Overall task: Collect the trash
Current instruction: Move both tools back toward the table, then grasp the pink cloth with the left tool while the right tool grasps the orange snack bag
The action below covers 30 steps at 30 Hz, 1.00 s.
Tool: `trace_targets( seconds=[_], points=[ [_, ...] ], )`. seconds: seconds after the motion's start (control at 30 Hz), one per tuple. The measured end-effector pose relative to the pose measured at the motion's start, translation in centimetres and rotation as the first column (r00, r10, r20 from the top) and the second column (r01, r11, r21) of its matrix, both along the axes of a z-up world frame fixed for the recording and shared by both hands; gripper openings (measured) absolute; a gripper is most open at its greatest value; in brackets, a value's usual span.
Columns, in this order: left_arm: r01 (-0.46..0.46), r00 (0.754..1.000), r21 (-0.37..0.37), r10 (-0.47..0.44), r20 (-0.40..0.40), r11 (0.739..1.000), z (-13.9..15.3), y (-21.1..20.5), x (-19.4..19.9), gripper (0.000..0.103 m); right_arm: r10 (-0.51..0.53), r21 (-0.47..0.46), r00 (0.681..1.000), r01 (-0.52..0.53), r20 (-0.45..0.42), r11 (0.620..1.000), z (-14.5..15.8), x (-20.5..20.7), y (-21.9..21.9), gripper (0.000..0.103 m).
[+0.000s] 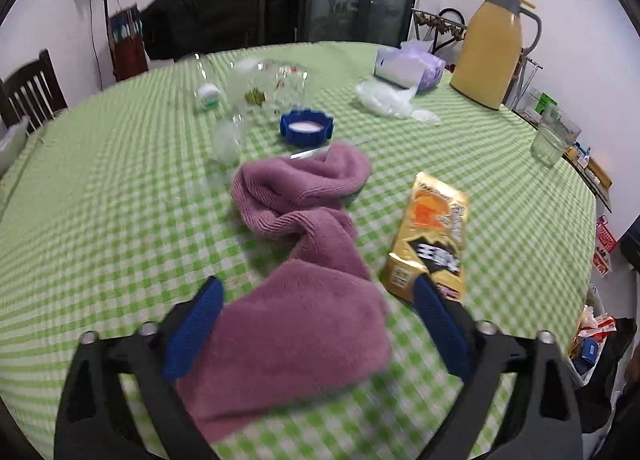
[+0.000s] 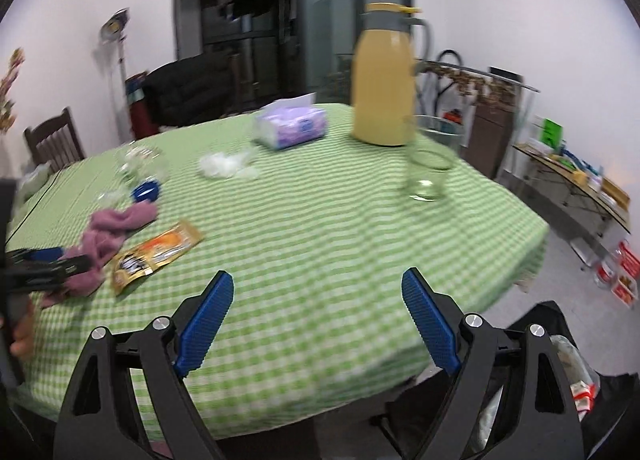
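left gripper (image 1: 318,288): we see jaws spread wide over the purple towel (image 1: 296,260), pinching nothing
right gripper (image 2: 318,284): jaws spread, empty, above bare green checked tablecloth (image 2: 320,220) near the table's edge
gold snack wrapper (image 1: 430,236): trash, flat on the cloth, just right of the towel, near left gripper's right finger
crumpled plastic (image 1: 388,100): far side, beside tissue pack (image 1: 408,68)
trash bag (image 2: 576,376): off the table edge, lower right
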<state>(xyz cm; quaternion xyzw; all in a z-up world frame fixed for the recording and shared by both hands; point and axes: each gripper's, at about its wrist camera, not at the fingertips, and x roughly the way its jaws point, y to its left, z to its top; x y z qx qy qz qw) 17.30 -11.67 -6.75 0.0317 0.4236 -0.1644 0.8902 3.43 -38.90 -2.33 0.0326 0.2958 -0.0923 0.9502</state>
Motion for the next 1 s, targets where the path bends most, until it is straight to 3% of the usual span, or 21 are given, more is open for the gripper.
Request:
trace_targets(
  seconds=[0.07,0.1,0.13,0.17,0.23,0.3,0.47,0.63,0.7,0.83,0.93,1.0],
  points=[
    [-0.005,1.0,0.032,0.004,0.003,0.999,-0.4,0.0,0.1,0.072,0.044,-0.008,0.999,-0.044,-0.032,0.999,-0.4,0.4,1.4,0.083],
    [0.018,1.0,0.01,-0.018,0.009,1.0,-0.4,0.0,-0.2,0.063,0.063,-0.016,0.997,-0.064,-0.046,0.998,-0.8,0.6,2.0,0.083],
    [0.031,0.999,-0.014,-0.031,0.006,0.999,-0.4,-0.1,-0.2,0.042,0.076,-0.023,0.996,-0.077,-0.055,0.997,-1.1,0.7,2.5,0.083],
    [0.034,0.999,-0.058,-0.035,-0.014,0.998,-0.5,0.4,-0.2,0.029,0.097,-0.031,0.993,-0.099,-0.07,0.995,-1.5,0.8,3.3,0.083],
    [0.012,0.999,-0.116,-0.015,-0.032,0.993,-0.3,1.5,-0.3,0.021,0.135,-0.029,0.987,-0.138,-0.092,0.99,-2.2,1.3,4.3,0.083],
    [-0.011,0.999,-0.179,0.002,-0.05,0.984,1.0,2.6,-0.5,0.018,0.161,-0.012,0.982,-0.163,-0.101,0.987,-2.6,1.8,5.1,0.083],
    [0.033,0.995,-0.379,0.005,0.098,0.925,8.1,5.4,-2.5,0.016,0.267,-0.002,0.956,-0.269,-0.122,0.963,-3.5,4.2,9.2,0.083],
    [0.064,0.968,-0.442,0.052,0.246,0.895,14.6,7.7,-4.9,0.015,0.391,-0.112,0.9,-0.416,-0.191,0.902,-4.9,7.4,14.9,0.083],
    [0.082,0.954,-0.452,0.06,0.292,0.888,16.4,8.7,-5.8,0.015,0.423,-0.105,0.881,-0.451,-0.214,0.886,-5.4,8.9,16.1,0.083],
    [0.073,0.937,-0.446,0.092,0.338,0.892,17.8,9.8,-6.8,0.015,0.41,-0.027,0.877,-0.43,-0.25,0.903,-6.6,12.5,16.5,0.083],
    [0.051,0.933,-0.448,0.117,0.339,0.893,18.2,10.9,-7.0,0.015,0.413,0.057,0.873,-0.413,-0.262,0.909,-6.8,14.1,15.8,0.07],
    [0.033,0.933,-0.446,0.132,0.334,0.895,18.1,11.4,-6.9,0.015,0.4,0.057,0.88,-0.399,-0.258,0.915,-6.7,14.6,15.6,0.05]
  ],
)
